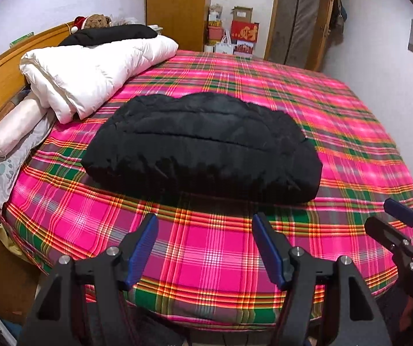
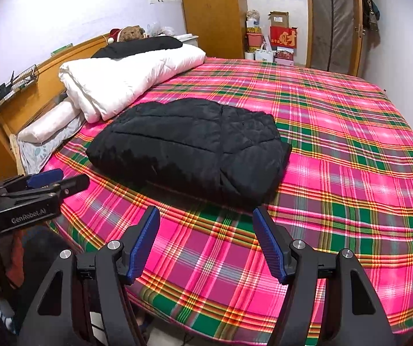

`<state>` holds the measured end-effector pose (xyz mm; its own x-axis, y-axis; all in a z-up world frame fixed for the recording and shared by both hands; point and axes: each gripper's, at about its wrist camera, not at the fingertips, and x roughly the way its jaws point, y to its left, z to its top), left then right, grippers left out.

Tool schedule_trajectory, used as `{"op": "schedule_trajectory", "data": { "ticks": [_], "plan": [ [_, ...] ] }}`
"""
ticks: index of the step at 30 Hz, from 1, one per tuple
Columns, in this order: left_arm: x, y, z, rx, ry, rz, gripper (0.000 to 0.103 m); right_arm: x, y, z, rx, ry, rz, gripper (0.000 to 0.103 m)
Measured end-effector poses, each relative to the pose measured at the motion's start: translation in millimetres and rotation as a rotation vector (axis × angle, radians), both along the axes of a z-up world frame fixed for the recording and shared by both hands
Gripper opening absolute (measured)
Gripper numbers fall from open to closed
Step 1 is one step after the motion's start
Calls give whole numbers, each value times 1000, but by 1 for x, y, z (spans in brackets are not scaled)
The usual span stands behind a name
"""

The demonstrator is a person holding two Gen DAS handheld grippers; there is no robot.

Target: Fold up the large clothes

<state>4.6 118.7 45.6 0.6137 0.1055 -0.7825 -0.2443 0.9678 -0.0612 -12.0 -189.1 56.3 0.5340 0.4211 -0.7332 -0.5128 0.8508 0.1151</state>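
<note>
A black quilted jacket [image 1: 203,147] lies folded into a thick bundle on the pink plaid bed [image 1: 206,248]. It also shows in the right wrist view [image 2: 189,147]. My left gripper [image 1: 205,225] is open and empty, held over the bed's near edge, short of the jacket. My right gripper [image 2: 206,219] is open and empty, also short of the jacket, near its right front corner. The right gripper shows at the right edge of the left wrist view [image 1: 379,213]. The left gripper shows at the left of the right wrist view [image 2: 62,178].
A rolled white duvet [image 1: 96,69] with a black garment [image 1: 111,34] on top lies at the bed's head, beside pillows [image 1: 10,132] and a wooden headboard [image 1: 1,77]. Boxes and bags [image 1: 235,34] stand against the far wall by a wooden wardrobe [image 1: 174,8].
</note>
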Motion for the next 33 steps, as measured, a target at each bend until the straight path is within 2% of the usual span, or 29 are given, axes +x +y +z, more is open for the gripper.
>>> {"op": "schedule_trajectory", "data": {
  "ticks": [9, 14, 33],
  "plan": [
    [-1, 7, -10, 7, 23, 35, 69, -3, 9, -5, -19, 15, 15, 67],
    [-3, 15, -12, -18, 5, 45, 69, -4, 14, -5, -25, 18, 22, 67],
    [-5, 13, -15, -42, 12, 42, 69, -7, 19, -6, -28, 29, 18, 67]
  ]
}}
